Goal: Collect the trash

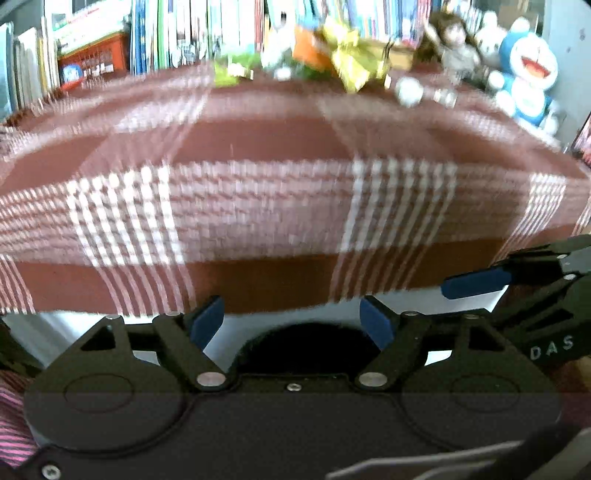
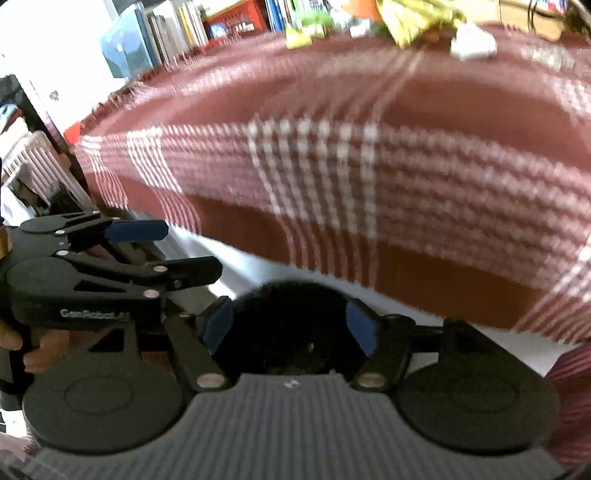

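Observation:
Both views are blurred. My left gripper (image 1: 293,322) stands open, nothing between its blue pads (image 1: 208,321), above a white bin (image 1: 236,332) with a dark round opening at the table's near edge. My right gripper (image 2: 291,326) is open over the same dark opening, its blue pads (image 2: 218,325) bare. Each gripper shows in the other's view: the right gripper (image 1: 487,269) at the right edge, the left gripper (image 2: 184,249) at the left. Trash lies at the table's far side: a yellow wrapper (image 1: 351,62) (image 2: 417,14), a crumpled white paper (image 1: 408,92) (image 2: 472,44), a green wrapper (image 1: 232,70) (image 2: 303,33).
A red-brown plaid cloth (image 1: 258,147) covers the table. Behind it runs a shelf of books (image 1: 177,33), with a doll (image 1: 454,40) and a blue toy figure (image 1: 528,74) at the back right. A hand (image 2: 37,347) grips the left gripper's handle. A pink striped sleeve (image 1: 11,424) shows low left.

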